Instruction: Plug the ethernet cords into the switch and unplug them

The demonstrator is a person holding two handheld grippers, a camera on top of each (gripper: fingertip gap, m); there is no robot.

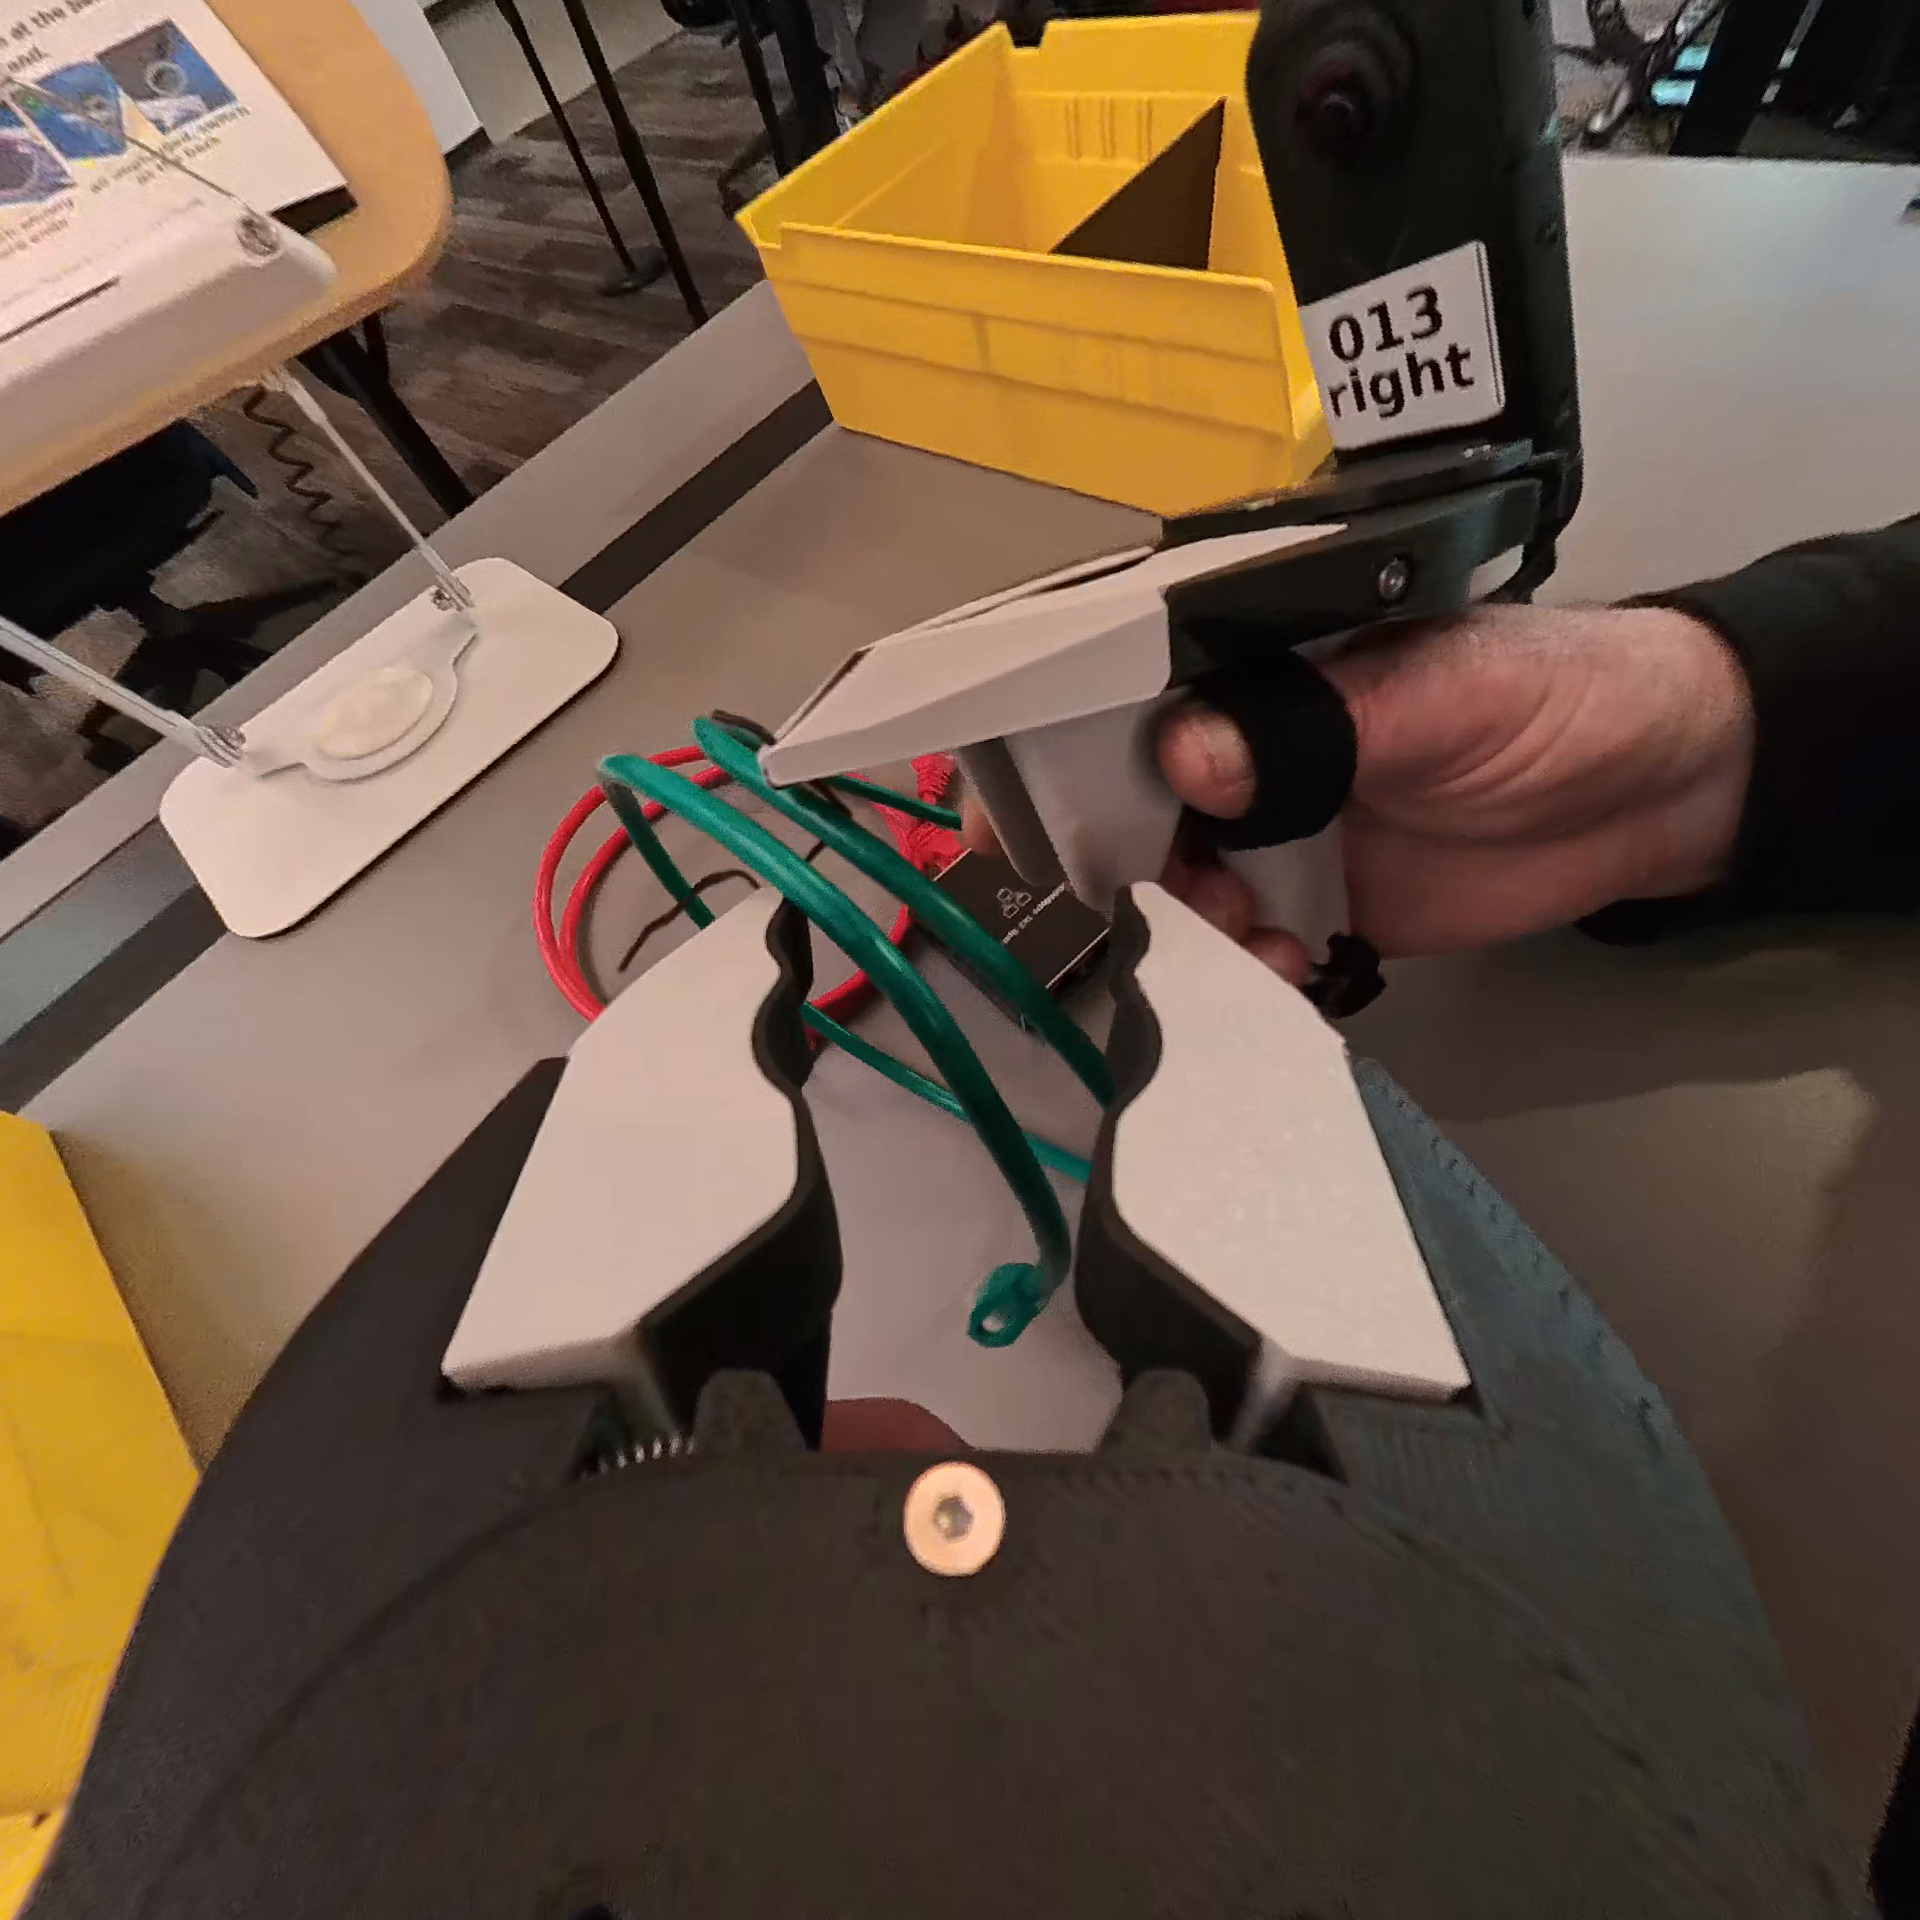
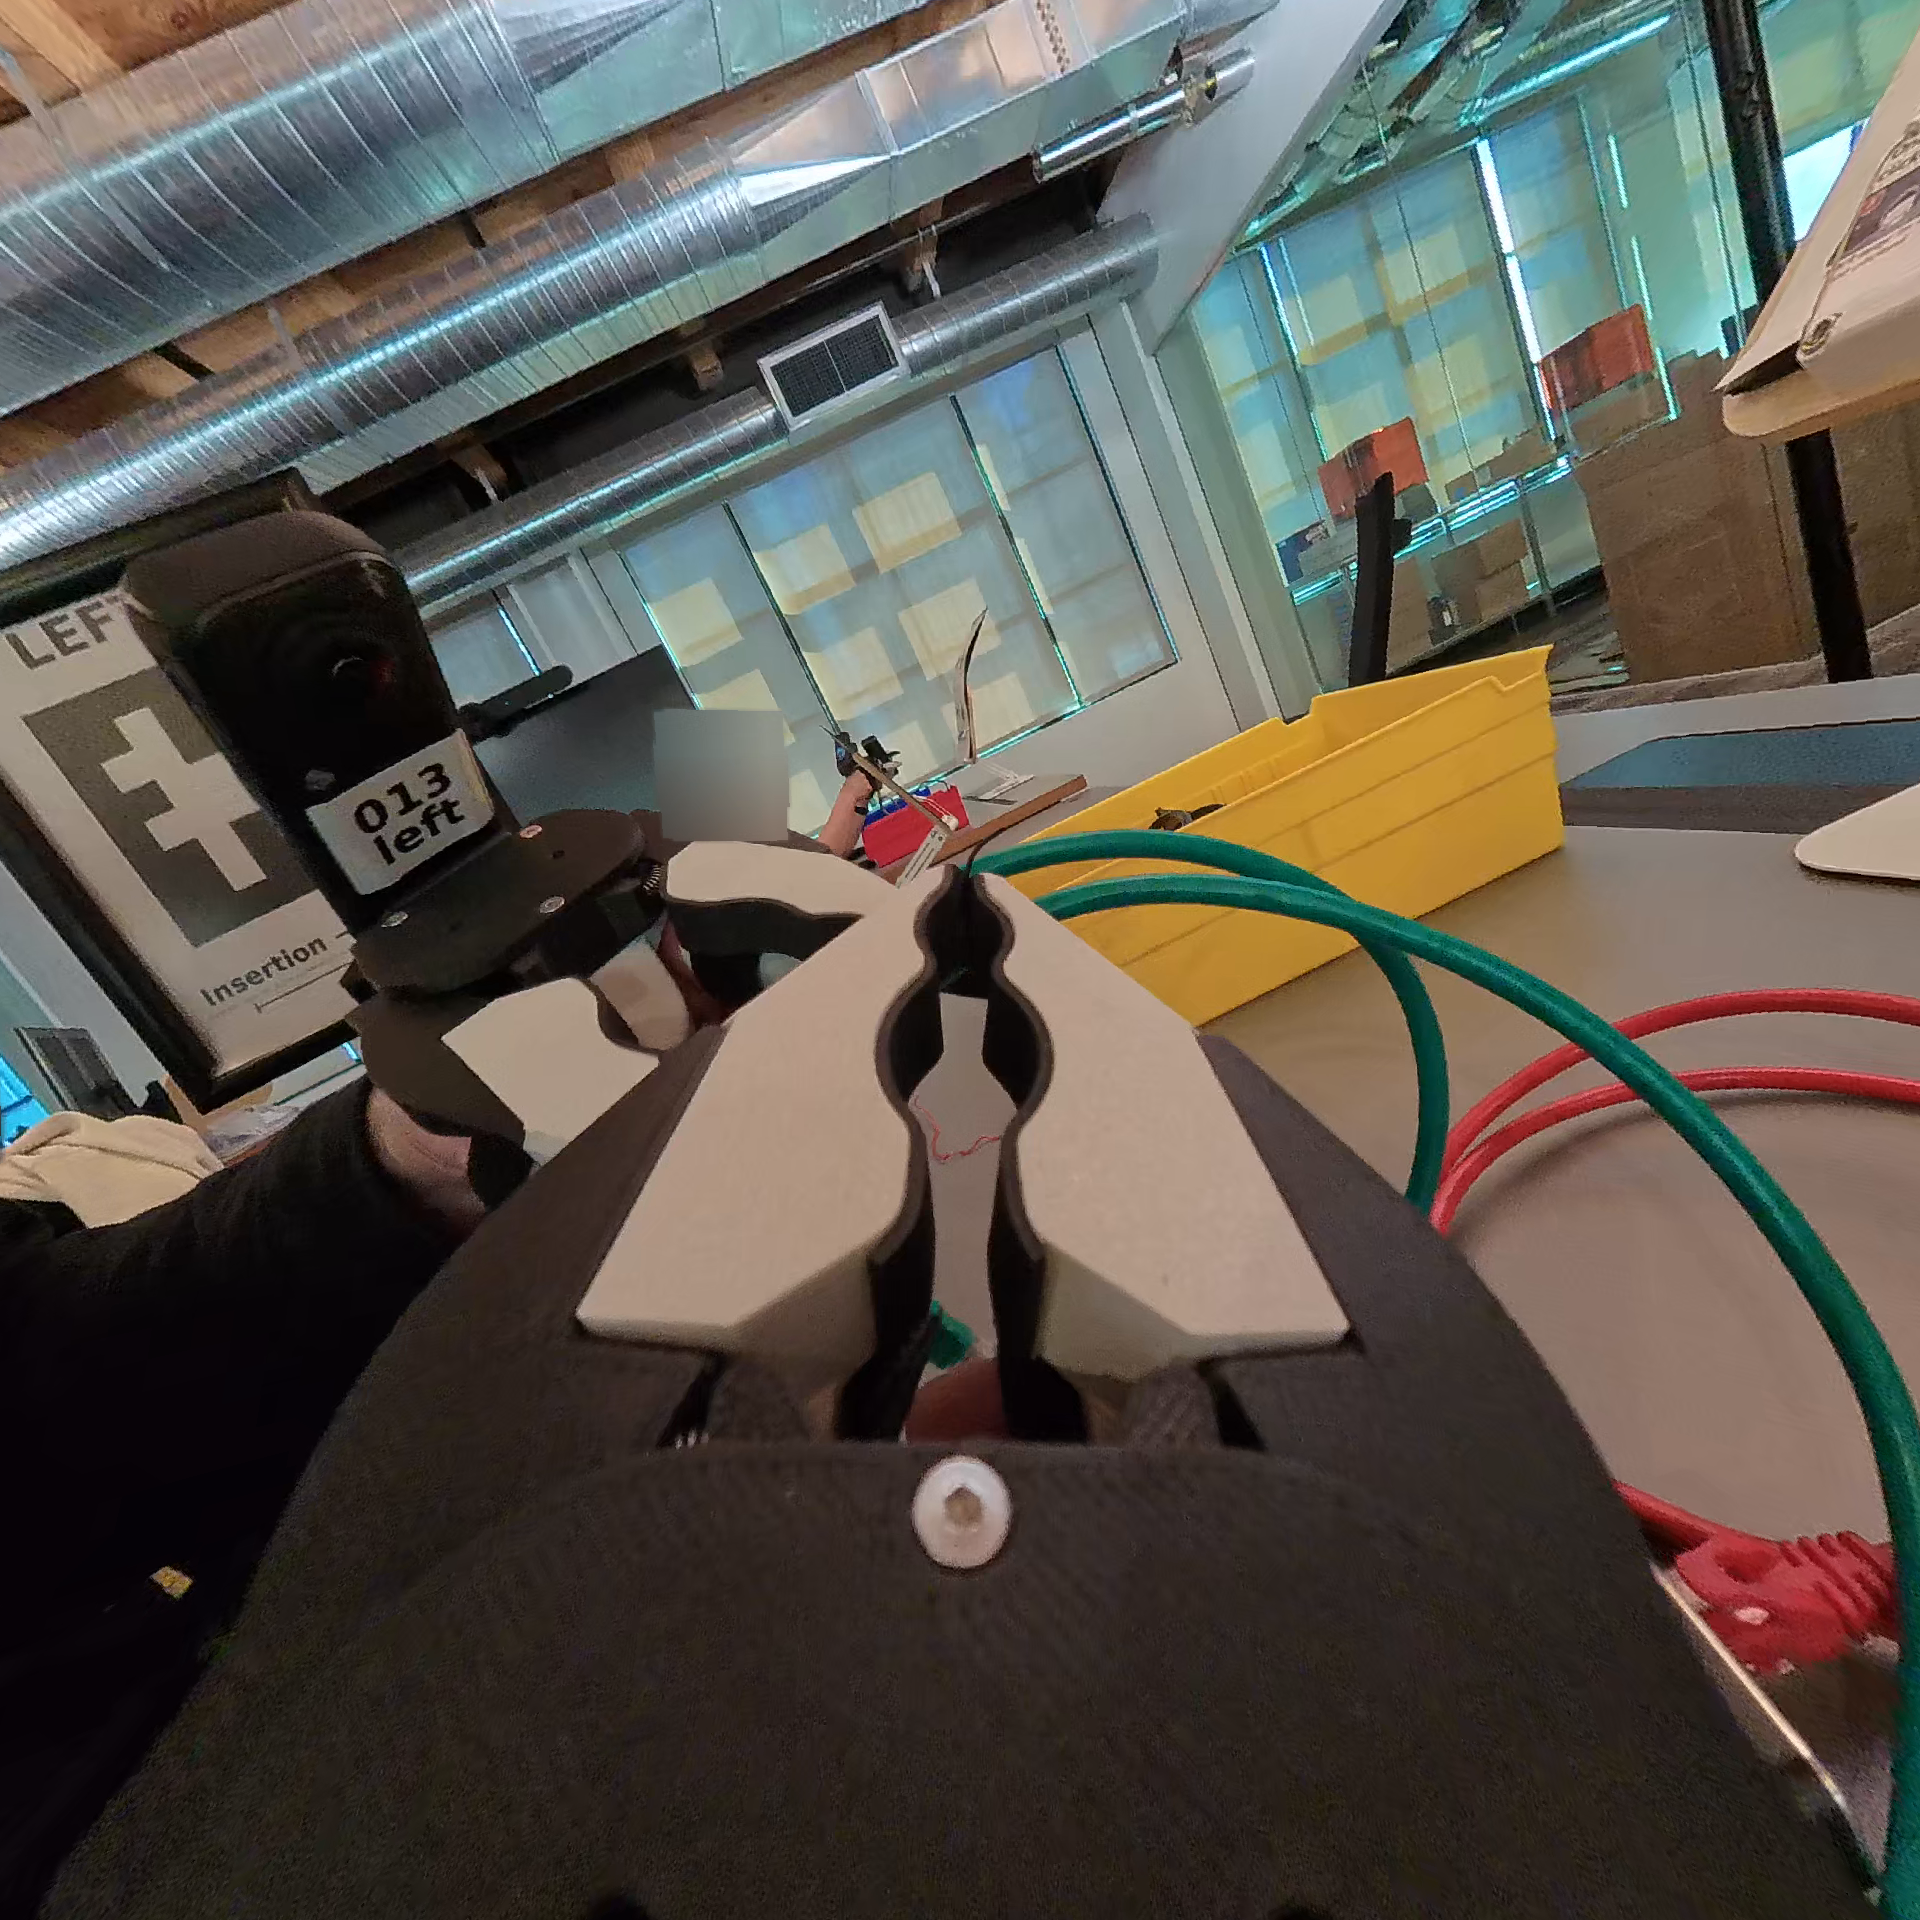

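A small black switch (image 1: 1023, 914) lies on the grey table (image 1: 1558, 1195). A coiled green cord (image 1: 894, 956) loops up over it, and a red cord (image 1: 556, 894) lies coiled behind. My left gripper (image 1: 961, 920) is open, its fingers on either side of the green loops. The loose green plug (image 1: 1003, 1314) lies between the finger bases, untouched. My right gripper (image 1: 774, 764), held by a hand, hovers over the switch with its tips by the top of a green loop. In the right wrist view it (image 2: 961, 899) is shut, with the green cord (image 2: 1382, 945) arching to the right. A red plug (image 2: 1787, 1590) sits low right.
A yellow divided bin (image 1: 1039, 353) stands behind the cords and also shows in the right wrist view (image 2: 1351, 821). A white stand base (image 1: 384, 738) sits to the left. Another yellow bin (image 1: 62, 1455) is at the near left edge. A thin black wire (image 1: 686, 904) lies by the red cord. The grippers are tip to tip, or close to it.
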